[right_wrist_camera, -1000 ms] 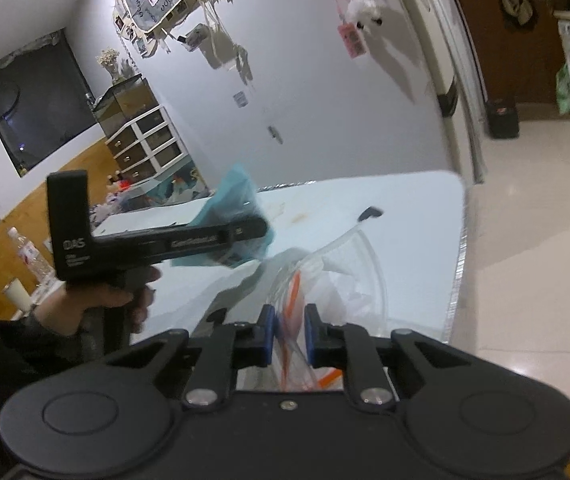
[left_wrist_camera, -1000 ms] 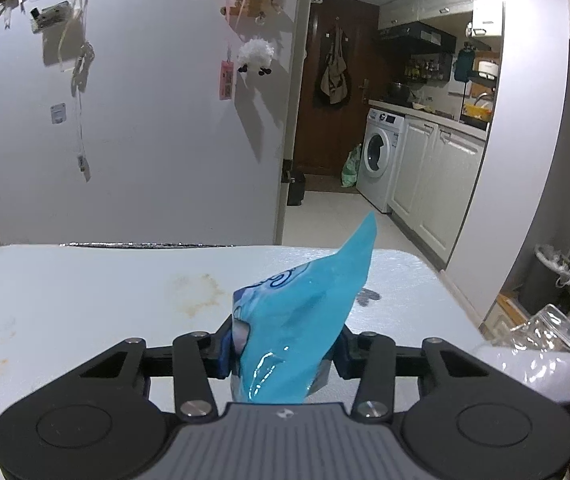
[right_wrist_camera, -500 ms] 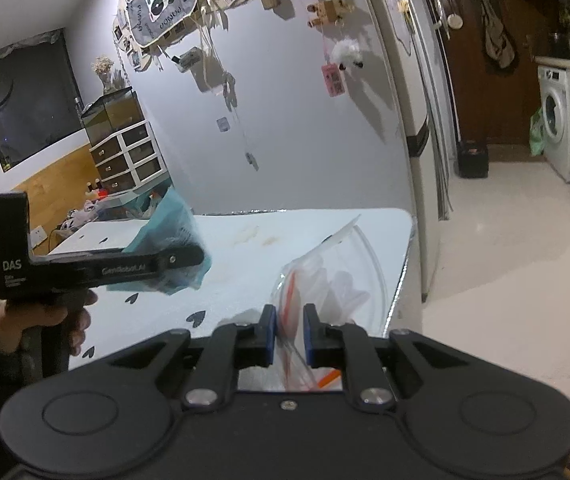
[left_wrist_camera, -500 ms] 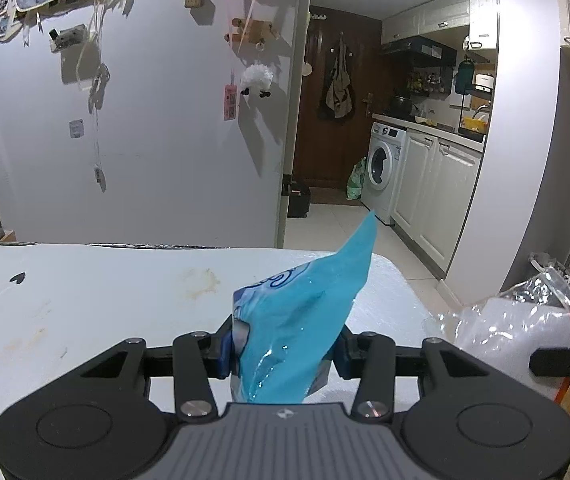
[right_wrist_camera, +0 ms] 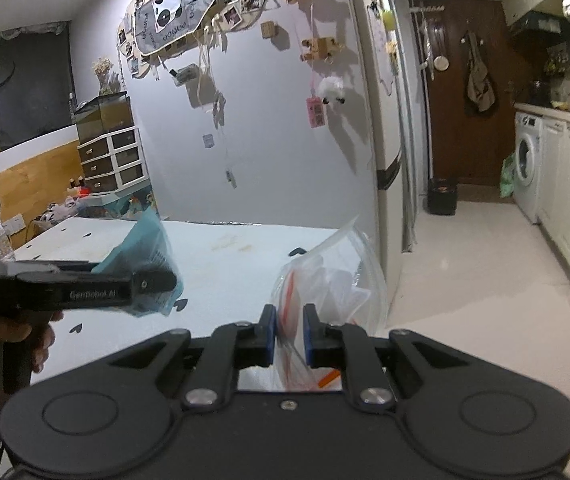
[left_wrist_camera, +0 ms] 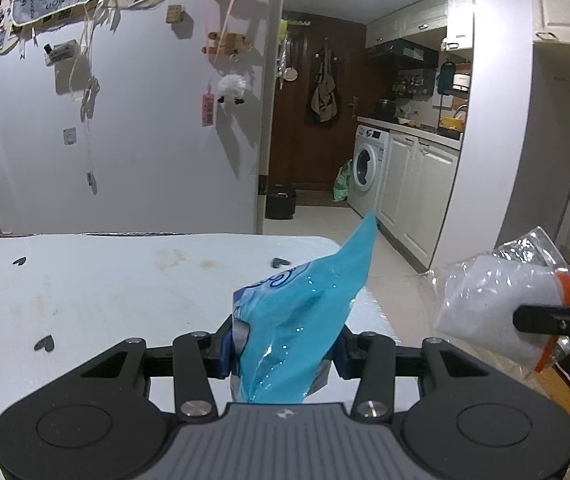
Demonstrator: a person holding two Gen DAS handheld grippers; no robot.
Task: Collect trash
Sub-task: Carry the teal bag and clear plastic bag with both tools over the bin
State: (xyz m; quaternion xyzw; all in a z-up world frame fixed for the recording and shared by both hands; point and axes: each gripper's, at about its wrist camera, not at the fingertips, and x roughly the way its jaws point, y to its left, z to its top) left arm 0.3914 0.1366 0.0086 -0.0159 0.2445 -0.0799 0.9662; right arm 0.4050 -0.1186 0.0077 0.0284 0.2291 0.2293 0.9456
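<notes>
My left gripper (left_wrist_camera: 285, 350) is shut on a crumpled blue plastic wrapper (left_wrist_camera: 305, 308) and holds it above the white table (left_wrist_camera: 105, 280). In the right wrist view the wrapper (right_wrist_camera: 151, 248) shows in the left gripper at the left. My right gripper (right_wrist_camera: 289, 332) is shut on a clear zip bag (right_wrist_camera: 333, 272) with an orange seal strip and white paper inside. In the left wrist view that bag (left_wrist_camera: 501, 300) hangs off the table's right edge, beside my left gripper.
The white table has small black heart marks (left_wrist_camera: 43, 344) and brownish stains (left_wrist_camera: 173, 258). A grey wall with hanging decorations (left_wrist_camera: 125, 100) stands behind it. To the right lie the kitchen floor (right_wrist_camera: 485, 264), white cabinets (left_wrist_camera: 417, 192) and a washing machine (left_wrist_camera: 365, 176).
Both grippers have risen and tilted up with their loads. The clear bag has moved higher and closer to my left gripper, off the table's right edge.
</notes>
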